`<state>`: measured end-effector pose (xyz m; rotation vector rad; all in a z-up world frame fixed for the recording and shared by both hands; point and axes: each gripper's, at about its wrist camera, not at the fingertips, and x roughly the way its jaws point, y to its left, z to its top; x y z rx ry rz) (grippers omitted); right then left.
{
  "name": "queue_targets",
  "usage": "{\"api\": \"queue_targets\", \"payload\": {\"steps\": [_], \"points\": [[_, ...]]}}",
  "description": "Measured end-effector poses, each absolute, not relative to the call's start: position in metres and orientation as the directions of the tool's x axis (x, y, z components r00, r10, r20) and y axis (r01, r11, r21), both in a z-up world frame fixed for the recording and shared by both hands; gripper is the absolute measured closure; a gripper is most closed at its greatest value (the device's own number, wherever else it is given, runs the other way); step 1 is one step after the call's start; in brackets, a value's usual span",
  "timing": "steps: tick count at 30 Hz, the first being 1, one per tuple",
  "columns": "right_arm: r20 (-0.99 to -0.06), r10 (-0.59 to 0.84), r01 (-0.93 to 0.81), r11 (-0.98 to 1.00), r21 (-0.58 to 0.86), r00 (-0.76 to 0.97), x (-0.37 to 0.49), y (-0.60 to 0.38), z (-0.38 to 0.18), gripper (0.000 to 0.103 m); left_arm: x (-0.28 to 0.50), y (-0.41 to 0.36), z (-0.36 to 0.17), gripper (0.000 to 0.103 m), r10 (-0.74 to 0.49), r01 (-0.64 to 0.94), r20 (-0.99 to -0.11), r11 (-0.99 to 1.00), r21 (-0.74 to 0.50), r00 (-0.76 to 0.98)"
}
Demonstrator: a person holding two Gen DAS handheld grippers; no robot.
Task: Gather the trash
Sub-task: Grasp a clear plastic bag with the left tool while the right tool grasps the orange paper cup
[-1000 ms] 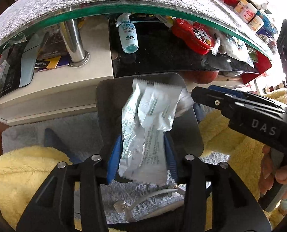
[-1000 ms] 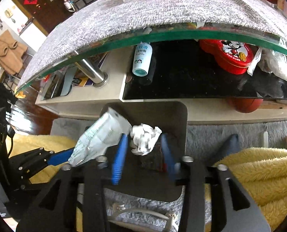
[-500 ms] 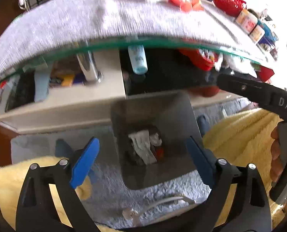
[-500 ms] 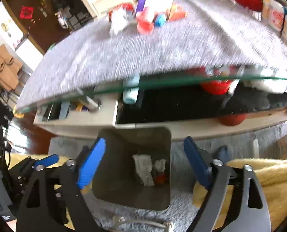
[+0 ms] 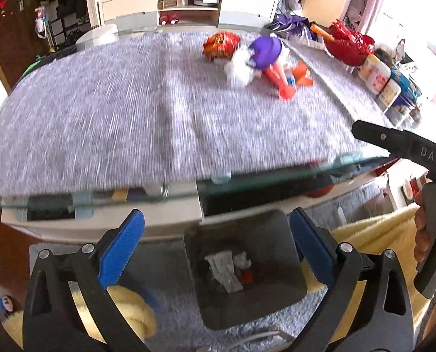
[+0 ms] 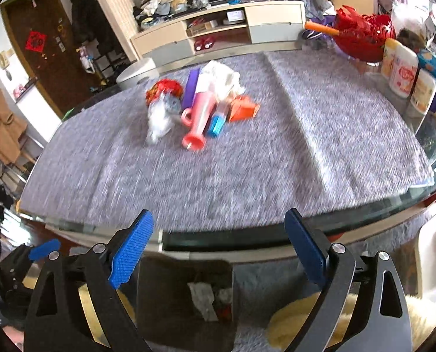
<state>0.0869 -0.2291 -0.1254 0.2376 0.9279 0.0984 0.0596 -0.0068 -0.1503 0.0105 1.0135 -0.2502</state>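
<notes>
On the tabletop point(image 6: 247, 158): crumpled wrappers point(image 6: 159, 117), light, soft; pinch mid-bunch. My left gripper point(image 5: 218, 243) and right gripper point(image 6: 218, 243) have just opened, jaws apart, empty.

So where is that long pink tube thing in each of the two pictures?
Left wrist view: the pink tube lies upper right of centre on the grey table mat, beside a purple item.
Right wrist view: pink tube upper middle, left of centre, in the same pile.
Shared landmark: the red basket at the table's far right.

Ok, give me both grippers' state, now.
Left gripper: open, empty, jaws just opened.
Right gripper: open, empty, jaws just opened.
</notes>
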Motion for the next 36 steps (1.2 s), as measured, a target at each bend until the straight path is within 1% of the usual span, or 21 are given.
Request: {"api": "queue_targets", "payload": {"steps": [13, 16, 18, 19, 20, 22, 23, 24, 26, 32, 33, 34, 36], "points": [[-0.779, 0.143, 0.059, 0.972, 0.226, 0.611, 0.167, -0.252, -0.125, 0.012, 0.156, -0.036, -0.136, 0.009, -0.214, 0.242, -0.819, 0.966, -0.095, 0.532], [-0.784, 0.13, 0.062, 0.976, 0.21, 0.607, 0.187, -0.255, -0.13, 0.012, 0.179, -0.043, -0.136, 0.01, -0.213, 0.244, -0.817, 0.965, -0.091, 0.535], [-0.785, 0.135, 0.06, 0.975, 0.214, 0.605, 0.195, -0.256, -0.133, 0.015, 0.193, -0.049, -0.14, 0.015, -0.226, 0.259, -0.818, 0.961, -0.098, 0.528], [-0.786, 0.14, 0.058, 0.974, 0.218, 0.602, 0.199, -0.256, -0.134, 0.021, 0.199, -0.052, -0.141, 0.017, -0.234, 0.266, -0.819, 0.958, -0.103, 0.524], [-0.791, 0.153, 0.057, 0.971, 0.231, 0.592, 0.205, -0.257, -0.138, 0.025, 0.204, -0.054, -0.143, 0.022, -0.242, 0.273, -0.819, 0.956, -0.109, 0.52], [-0.796, 0.173, 0.056, 0.966, 0.251, 0.581, 0.213, -0.257, -0.143, 0.037, 0.217, -0.059, -0.147, 0.03, -0.256, 0.279, -0.822, 0.952, -0.124, 0.509], [-0.799, 0.178, 0.056, 0.965, 0.256, 0.575, 0.216, -0.257, -0.146, 0.041, 0.222, -0.06, -0.149, 0.038, -0.261, 0.279, -0.823, 0.951, -0.131, 0.505], [-0.801, 0.181, 0.056, 0.965, 0.257, 0.571, 0.22, -0.257, -0.148, 0.043, 0.227, -0.061, -0.152, 0.043, -0.264, 0.276, -0.824, 0.951, -0.137, 0.501], [-0.805, 0.178, 0.061, 0.965, 0.257, 0.566, 0.225, -0.258, -0.151, 0.046, 0.237, -0.063, -0.155, 0.047, -0.275, 0.277, -0.824, 0.949, -0.15, 0.495], [-0.816, 0.194, 0.078, 0.957, 0.279, 0.545, 0.239, -0.261, -0.162, 0.049, 0.259, -0.07, -0.163, 0.052, -0.292, 0.29, -0.828, 0.943, -0.165, 0.479], [-0.818, 0.198, 0.078, 0.956, 0.283, 0.541, 0.24, -0.261, -0.164, 0.05, 0.262, -0.07, -0.166, 0.055, -0.294, 0.291, -0.831, 0.942, -0.168, 0.472], [-0.82, 0.201, 0.076, 0.956, 0.284, 0.535, 0.241, -0.26, -0.167, 0.053, 0.264, -0.07, -0.169, 0.056, -0.294, 0.29, -0.834, 0.942, -0.17, 0.468], [-0.821, 0.192, 0.072, 0.96, 0.272, 0.538, 0.241, -0.257, -0.168, 0.056, 0.266, -0.07, -0.175, 0.063, -0.297, 0.289, -0.839, 0.941, -0.176, 0.456]]}}
